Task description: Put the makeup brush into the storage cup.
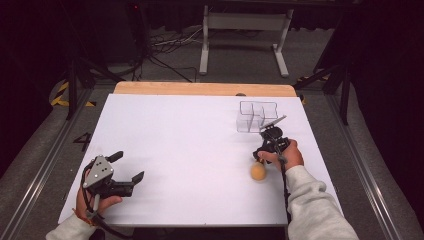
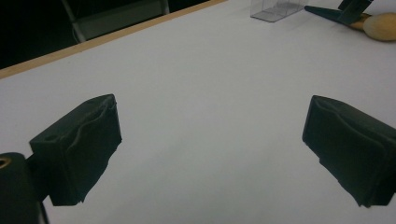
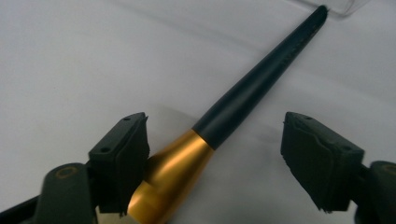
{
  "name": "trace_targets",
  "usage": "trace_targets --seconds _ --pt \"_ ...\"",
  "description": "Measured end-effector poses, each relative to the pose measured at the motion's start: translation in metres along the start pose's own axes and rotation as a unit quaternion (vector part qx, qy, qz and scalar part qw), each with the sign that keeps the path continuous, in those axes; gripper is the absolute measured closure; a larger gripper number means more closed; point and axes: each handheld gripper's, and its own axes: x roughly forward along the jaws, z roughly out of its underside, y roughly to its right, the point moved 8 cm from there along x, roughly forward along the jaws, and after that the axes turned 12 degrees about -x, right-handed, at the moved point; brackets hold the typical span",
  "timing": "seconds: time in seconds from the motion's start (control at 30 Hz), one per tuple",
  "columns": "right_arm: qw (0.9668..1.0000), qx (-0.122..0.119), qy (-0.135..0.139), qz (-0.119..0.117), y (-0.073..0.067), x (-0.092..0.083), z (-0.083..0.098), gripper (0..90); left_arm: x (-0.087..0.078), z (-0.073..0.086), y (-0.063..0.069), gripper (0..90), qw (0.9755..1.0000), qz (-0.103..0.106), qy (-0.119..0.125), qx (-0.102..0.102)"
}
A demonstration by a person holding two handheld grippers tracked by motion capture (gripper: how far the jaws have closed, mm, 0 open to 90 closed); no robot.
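Right claw (image 3: 212,154) part-open astride makeup brush (image 3: 243,100), unclamped | brush light, rigid, glossy-slippery; soft tuft (image 1: 258,171) | grip by gold ferrule (image 3: 170,175) | left claw (image 2: 210,154) wide, empty, well apart from brush

Makeup brushes: one brush (image 3: 243,95), lying between the right gripper's (image 3: 212,158) open jaws
Clear boxes: one clear organizer (image 1: 256,116), just beyond the right gripper
Compartments: number unclear
Grippers: two, counting the left gripper (image 1: 128,167)
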Motion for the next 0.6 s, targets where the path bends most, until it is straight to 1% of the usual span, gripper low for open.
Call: trace_targets --seconds 0.03,0.07,0.1,0.23,0.27,0.3,0.33,0.37,0.4,0.43,0.5,0.53,0.6 --pt "0.9999 0.000 -0.006 -0.009 -0.001 0.002 0.001 30.1 0.000 0.000 0.000 5.0 1.0000 0.001 -0.001 0.003" --pt "0.9999 0.000 -0.006 -0.009 -0.001 0.002 0.001 30.1 0.000 0.000 0.001 5.0 1.0000 0.001 -0.002 0.003" --pt "0.9999 -0.001 -0.010 -0.013 -0.001 0.003 0.002 33.3 0.000 0.000 0.000 5.0 1.0000 0.001 -0.004 0.004" --pt "0.9999 -0.004 -0.013 -0.010 0.000 0.001 0.004 47.2 0.001 0.001 0.000 5.0 1.0000 0.001 -0.005 0.001" --pt "0.9997 -0.014 -0.017 -0.012 -0.002 -0.001 0.005 51.6 0.001 0.001 0.000 5.0 1.0000 0.001 -0.005 0.002" --pt "0.9995 -0.022 -0.020 -0.011 -0.004 -0.001 0.006 54.1 0.000 0.001 0.000 5.0 1.0000 0.002 -0.006 0.004" --pt "0.9988 -0.036 -0.029 -0.016 -0.006 -0.003 0.008 54.3 0.000 0.001 0.000 5.0 1.0000 0.002 -0.006 0.004" --pt "0.9980 -0.044 -0.035 -0.029 -0.010 -0.004 0.010 51.9 0.000 0.001 0.000 5.0 1.0000 0.001 -0.004 0.001" --pt "0.9972 -0.050 -0.036 -0.042 -0.013 -0.005 0.012 51.4 0.000 0.001 0.000 4.9 1.0000 0.001 -0.003 0.000" --pt "0.9967 -0.053 -0.038 -0.047 -0.014 -0.006 0.014 52.1 0.000 0.001 0.000 5.0 1.0000 0.000 -0.003 -0.001" --pt "0.9966 -0.054 -0.036 -0.051 -0.013 -0.007 0.018 56.4 0.001 0.001 0.000 5.0 1.0000 0.000 -0.006 0.000" --pt "0.9968 -0.050 -0.031 -0.054 -0.012 -0.007 0.019 58.9 0.001 0.001 0.000 5.0 1.0000 -0.001 -0.007 0.001" --pt "0.9971 -0.050 -0.030 -0.049 -0.010 -0.007 0.020 63.7 0.002 0.001 0.001 5.0 0.9999 -0.001 -0.010 0.003"
